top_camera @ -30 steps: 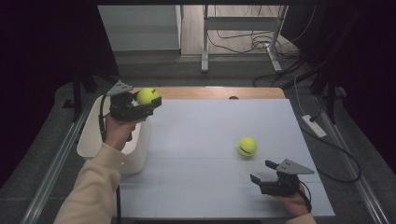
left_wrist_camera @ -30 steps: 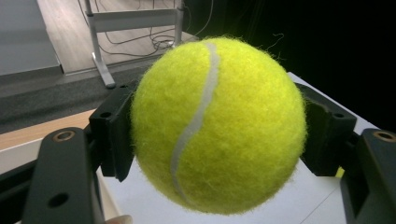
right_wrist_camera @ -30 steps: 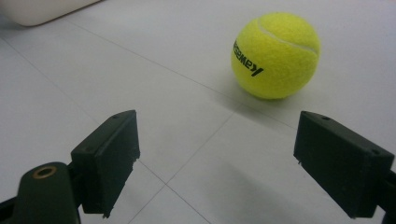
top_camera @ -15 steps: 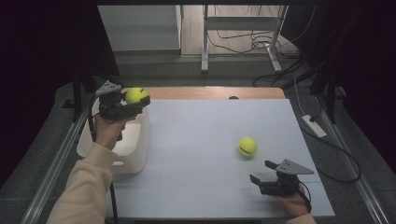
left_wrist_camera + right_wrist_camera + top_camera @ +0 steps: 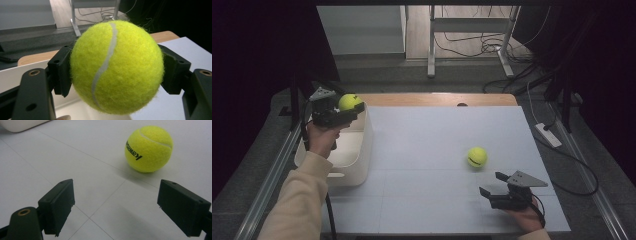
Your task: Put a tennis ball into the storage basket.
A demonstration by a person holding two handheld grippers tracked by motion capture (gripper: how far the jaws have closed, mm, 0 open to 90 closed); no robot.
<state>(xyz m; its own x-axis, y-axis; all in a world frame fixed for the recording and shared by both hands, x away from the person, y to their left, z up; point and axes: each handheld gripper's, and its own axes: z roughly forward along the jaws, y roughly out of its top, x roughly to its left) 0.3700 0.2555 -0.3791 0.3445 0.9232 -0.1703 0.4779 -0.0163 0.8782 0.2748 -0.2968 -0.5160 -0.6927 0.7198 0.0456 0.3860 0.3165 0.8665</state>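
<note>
Looking down from the high view, the left gripper (image 5: pixel 346 111) at upper left is pinching a fuzzy yellow-green tennis ball (image 5: pixel 350 102) right over the far rim of the white plastic bin (image 5: pixel 362 150). So I'd say it's the drop-off step; next it needs to get squarely over the opening and let go. A second yellow-green tennis ball (image 5: pixel 477 156) sits on the white tabletop (image 5: pixel 432 135), centre right, near the right gripper (image 5: pixel 493 186).

Left gripper view: the ball fills the middle, both pads pressing it, hiding most of the bin.

Right gripper view: jaws spread, nothing between them, second ball upper right; bin cut off at top left.
</note>
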